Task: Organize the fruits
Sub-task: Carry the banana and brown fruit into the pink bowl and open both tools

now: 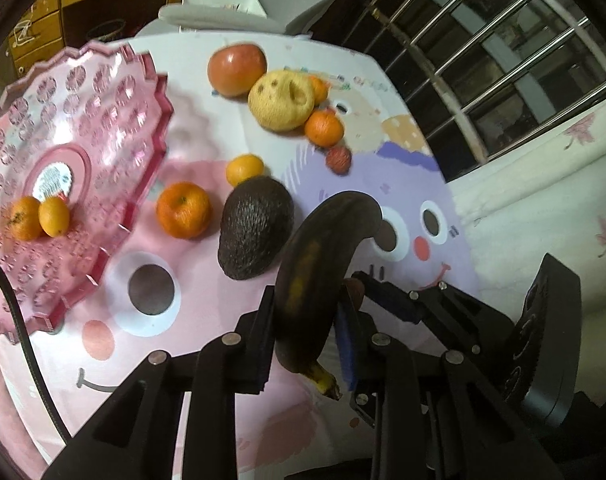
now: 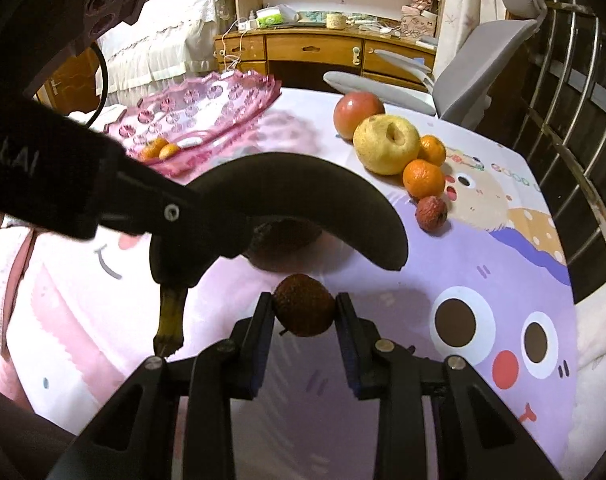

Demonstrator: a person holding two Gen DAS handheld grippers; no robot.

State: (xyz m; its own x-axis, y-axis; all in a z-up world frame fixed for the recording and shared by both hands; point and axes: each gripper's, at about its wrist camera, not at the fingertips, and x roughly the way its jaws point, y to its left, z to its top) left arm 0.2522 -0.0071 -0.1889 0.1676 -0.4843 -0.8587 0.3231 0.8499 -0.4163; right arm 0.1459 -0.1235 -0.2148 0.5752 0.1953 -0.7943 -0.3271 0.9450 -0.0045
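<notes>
My left gripper (image 1: 307,306) is shut on a blackened banana (image 1: 323,248), which hangs off the table with its stem toward me. In the right wrist view the banana (image 2: 303,188) arcs across the middle. My right gripper (image 2: 303,305) is shut on a brown-red lychee (image 2: 303,312), raised above the cloth. A pink glass plate (image 1: 103,100) at the left holds two small oranges (image 1: 39,218). On the cloth lie an avocado (image 1: 257,228), two oranges (image 1: 184,210), an apple (image 1: 237,68), a pear (image 1: 281,100), more oranges (image 1: 323,128) and a second lychee (image 1: 338,159).
A cartoon-print cloth (image 2: 463,264) covers the table. A grey office chair (image 2: 463,76) stands at the far edge. Metal window bars (image 2: 575,92) run along the right side. A black cable (image 1: 27,344) crosses the near left by the plate.
</notes>
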